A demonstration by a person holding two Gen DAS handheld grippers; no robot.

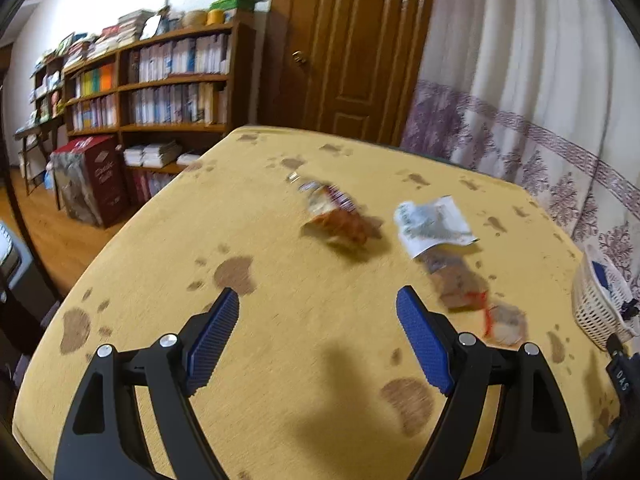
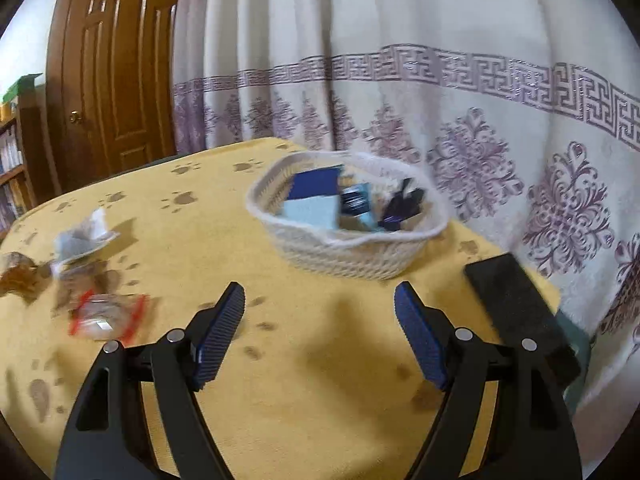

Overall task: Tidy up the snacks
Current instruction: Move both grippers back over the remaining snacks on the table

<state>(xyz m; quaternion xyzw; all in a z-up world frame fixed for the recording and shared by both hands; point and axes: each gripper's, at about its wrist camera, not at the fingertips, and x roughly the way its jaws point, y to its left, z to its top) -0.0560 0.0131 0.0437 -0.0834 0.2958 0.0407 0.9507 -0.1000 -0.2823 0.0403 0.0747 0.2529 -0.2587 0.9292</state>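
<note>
Loose snack packets lie on a yellow paw-print tablecloth (image 1: 260,248). In the left wrist view an orange-brown packet (image 1: 340,220), a white packet (image 1: 432,222) and a clear packet with red trim (image 1: 480,308) sit ahead and to the right of my left gripper (image 1: 318,300), which is open and holds nothing. In the right wrist view a white woven basket (image 2: 344,252) with several blue and dark packets stands just beyond my right gripper (image 2: 320,300), also open and bare. The clear red-trimmed packet (image 2: 106,316) and the white packet (image 2: 84,236) lie to its left.
A black rectangular block (image 2: 520,316) lies at the table's right edge. A patterned curtain (image 2: 440,100) hangs right behind the table. A wooden door (image 1: 352,48) and a bookshelf (image 1: 160,80) stand beyond the far edge. The basket (image 1: 600,308) shows at the far right of the left wrist view.
</note>
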